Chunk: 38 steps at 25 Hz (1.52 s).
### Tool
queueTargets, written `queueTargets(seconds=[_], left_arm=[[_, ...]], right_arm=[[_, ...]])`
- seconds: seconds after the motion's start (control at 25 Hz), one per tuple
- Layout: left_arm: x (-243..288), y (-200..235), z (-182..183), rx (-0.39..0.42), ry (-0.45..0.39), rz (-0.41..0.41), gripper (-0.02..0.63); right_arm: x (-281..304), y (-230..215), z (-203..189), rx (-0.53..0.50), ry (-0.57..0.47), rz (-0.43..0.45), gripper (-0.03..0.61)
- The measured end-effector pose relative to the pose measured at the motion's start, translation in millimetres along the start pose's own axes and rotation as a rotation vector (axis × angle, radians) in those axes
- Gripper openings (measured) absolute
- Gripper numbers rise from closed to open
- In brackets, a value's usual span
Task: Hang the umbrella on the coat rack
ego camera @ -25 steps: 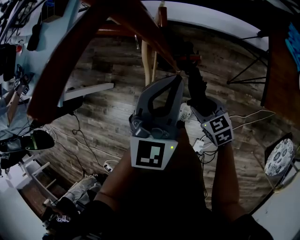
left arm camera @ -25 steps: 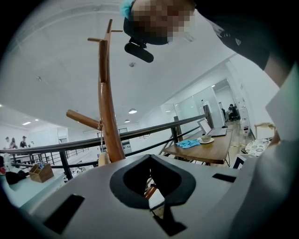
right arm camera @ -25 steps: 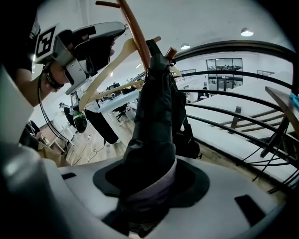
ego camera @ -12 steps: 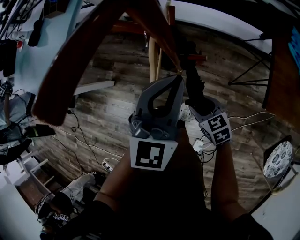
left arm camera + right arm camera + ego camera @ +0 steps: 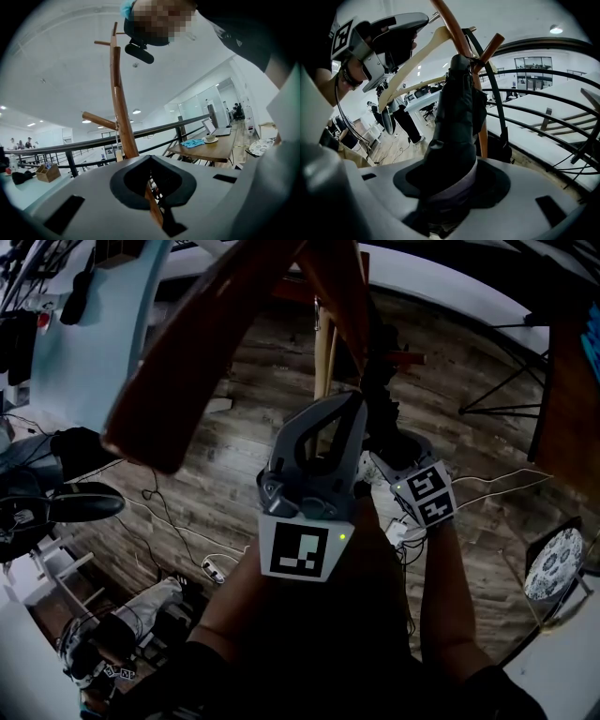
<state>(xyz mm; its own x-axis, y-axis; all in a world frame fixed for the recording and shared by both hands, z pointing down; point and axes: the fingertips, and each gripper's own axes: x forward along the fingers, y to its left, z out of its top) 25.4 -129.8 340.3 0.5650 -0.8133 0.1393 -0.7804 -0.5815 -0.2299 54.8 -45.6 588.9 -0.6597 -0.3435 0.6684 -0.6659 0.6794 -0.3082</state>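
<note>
- Umbrella (image 5: 457, 108), folded and dark, is clamped near its lower end by the right gripper (image 5: 389, 442). The jaws are closed on it, and a pale band is seen round it at the place of the grip.
- From those jaws the umbrella runs up along the coat rack (image 5: 119, 103), and its top is brought to a short wooden peg (image 5: 490, 44). Whether a strap is looped over that peg cannot be told.
- The left gripper (image 5: 354, 401) is held just beside the right one, pointed at the same part of the rack. Its jaws are brought together at the tips and nothing is seen between them. The rack's wooden pole is seen beyond them, through the opening behind the tips.
- In the head view a long brown arm (image 5: 178, 371) of the rack is seen crossing the upper left, above both grippers.
- A pale wooden hanger (image 5: 412, 56) is seen beside the upper part of the umbrella, near the rack's pole.
- A wood-plank floor (image 5: 234, 465) is seen far below, with cables (image 5: 178, 521) strewn over it.
- A black railing (image 5: 70, 149) is seen behind the rack. Past it a wooden bench (image 5: 206, 149) is set with a laptop (image 5: 215, 127), a cup (image 5: 210, 138) and a blue cloth (image 5: 192, 143).
</note>
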Motion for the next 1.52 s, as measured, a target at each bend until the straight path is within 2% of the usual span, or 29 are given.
queueTargets(seconds=[0.24, 0.44, 0.8, 1.52], left_arm=[[-4, 4, 0, 0.001, -0.003, 0.006, 0.011], [-5, 5, -3, 0.003, 0.0, 0.007, 0.011], [-5, 6, -3, -0.002, 0.002, 0.005, 0.011], [0, 1, -2, -0.006, 0.003, -0.006, 0.011]], right_arm=[[8, 3, -8, 0.009, 0.026, -0.014, 0.242], [14, -1, -20, 0.005, 0.071, -0.055, 0.244], [15, -15, -37, 0.055, 0.134, -0.142, 0.245], [13, -21, -39, 0.142, 0.088, -0.151, 0.249]])
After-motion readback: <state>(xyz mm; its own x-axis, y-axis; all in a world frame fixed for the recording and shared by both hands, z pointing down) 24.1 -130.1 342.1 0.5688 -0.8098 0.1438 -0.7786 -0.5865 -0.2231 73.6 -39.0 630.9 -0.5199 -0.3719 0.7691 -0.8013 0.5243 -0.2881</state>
